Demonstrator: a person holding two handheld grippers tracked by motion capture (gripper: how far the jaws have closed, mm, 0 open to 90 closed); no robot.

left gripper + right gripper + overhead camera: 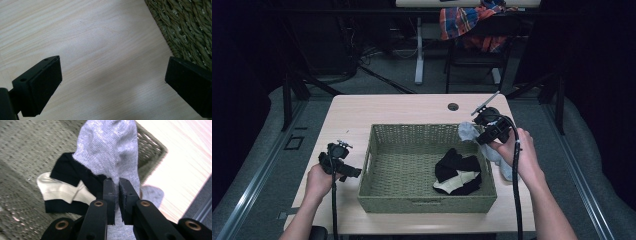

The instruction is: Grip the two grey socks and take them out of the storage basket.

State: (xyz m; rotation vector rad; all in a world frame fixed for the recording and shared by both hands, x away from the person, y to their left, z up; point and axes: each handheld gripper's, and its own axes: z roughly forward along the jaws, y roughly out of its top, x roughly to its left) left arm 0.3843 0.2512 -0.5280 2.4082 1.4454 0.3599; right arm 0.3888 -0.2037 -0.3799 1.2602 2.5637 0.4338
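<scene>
High view, surroundings: woven basket at the middle of the wooden table; dark floor beyond, a chair draped with a plaid cloth at the far side, a table leg beside it.
High view, basket contents: black-and-cream sock bundle lying in the right half, near the front wall.
High view, grey sock: draped over the basket's right rim near the far corner, one end inside, the rest trailing outside toward the right hand; long axis running roughly from the basket's far-right corner to the table's right edge.
High view, right gripper: over that rim, partly covering the sock.
High view, left gripper: just beside the basket's left wall, above bare table.
Left gripper view: jaws spread wide, nothing between them; pale wood grain below, woven basket wall at upper right.
Right gripper view: jaws clenched on the grey sock, fabric rising ahead of them; black-and-cream bundle beneath to the left on the basket floor; basket corner and table to the right.
</scene>
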